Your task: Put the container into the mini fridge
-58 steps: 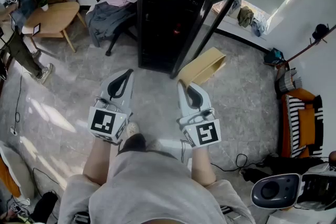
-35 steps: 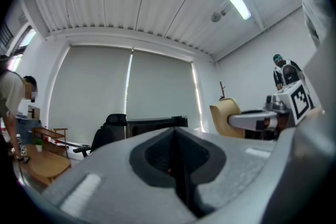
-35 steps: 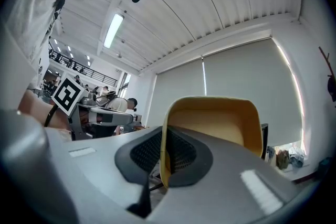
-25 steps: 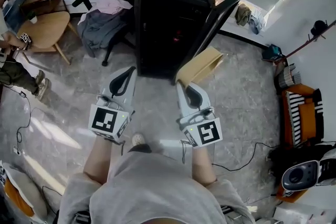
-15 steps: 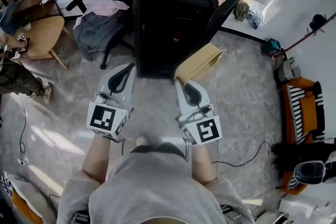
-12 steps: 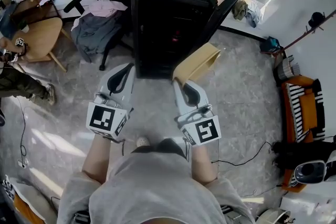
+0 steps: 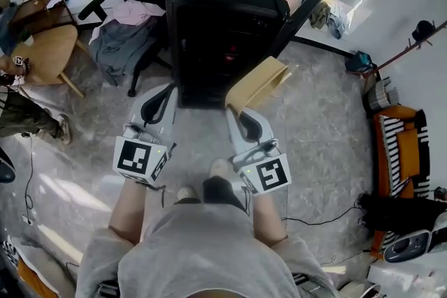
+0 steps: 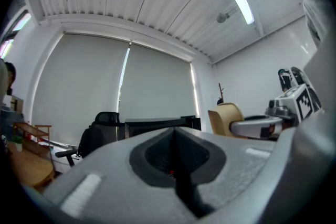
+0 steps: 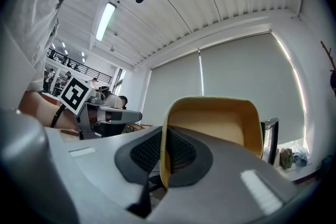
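Nothing readable here as far as I can tell: no words, brands or numbers on anything. Closest thing is the black-and-white square code marker [image 7: 142, 161] on the back of the left tool [image 7: 168, 90] and a second square marker [image 7: 267, 174] on the right tool [image 7: 234, 111]. Both are just blocky patterns, no letters or digits.

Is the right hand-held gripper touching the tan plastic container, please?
Touching: the right gripper view shows the right hand-held gripper with its jaws clamped on the tan plastic container at its side wall.
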`<state>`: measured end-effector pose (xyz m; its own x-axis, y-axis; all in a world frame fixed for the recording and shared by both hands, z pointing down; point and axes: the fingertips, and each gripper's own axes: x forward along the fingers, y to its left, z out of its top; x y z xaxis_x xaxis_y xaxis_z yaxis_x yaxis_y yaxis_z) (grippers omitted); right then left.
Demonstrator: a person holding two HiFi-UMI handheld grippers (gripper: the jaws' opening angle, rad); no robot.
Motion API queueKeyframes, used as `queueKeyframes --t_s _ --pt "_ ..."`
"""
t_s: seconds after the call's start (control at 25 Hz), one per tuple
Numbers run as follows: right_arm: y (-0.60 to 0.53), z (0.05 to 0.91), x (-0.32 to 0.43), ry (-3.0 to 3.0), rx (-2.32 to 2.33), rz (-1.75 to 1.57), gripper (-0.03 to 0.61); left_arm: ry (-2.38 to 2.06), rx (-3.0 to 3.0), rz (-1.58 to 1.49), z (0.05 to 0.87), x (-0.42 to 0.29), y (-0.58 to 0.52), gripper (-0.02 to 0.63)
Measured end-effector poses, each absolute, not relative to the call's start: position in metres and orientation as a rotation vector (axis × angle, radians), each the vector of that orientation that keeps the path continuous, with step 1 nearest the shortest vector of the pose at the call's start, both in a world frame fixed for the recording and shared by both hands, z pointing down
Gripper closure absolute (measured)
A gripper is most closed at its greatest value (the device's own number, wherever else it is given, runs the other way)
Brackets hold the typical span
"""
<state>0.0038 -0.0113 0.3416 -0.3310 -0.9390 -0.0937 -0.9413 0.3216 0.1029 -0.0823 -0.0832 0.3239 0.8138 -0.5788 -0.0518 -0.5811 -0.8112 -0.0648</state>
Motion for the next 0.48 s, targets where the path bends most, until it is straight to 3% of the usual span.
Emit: queueKeyframes --t_s 0.48 --pt "-0.074 0.349 0.051 2.675 -1.651 0.202 0.575 1.06 -2.878 0.039 0.326 -0.031 -0.137 0.612"
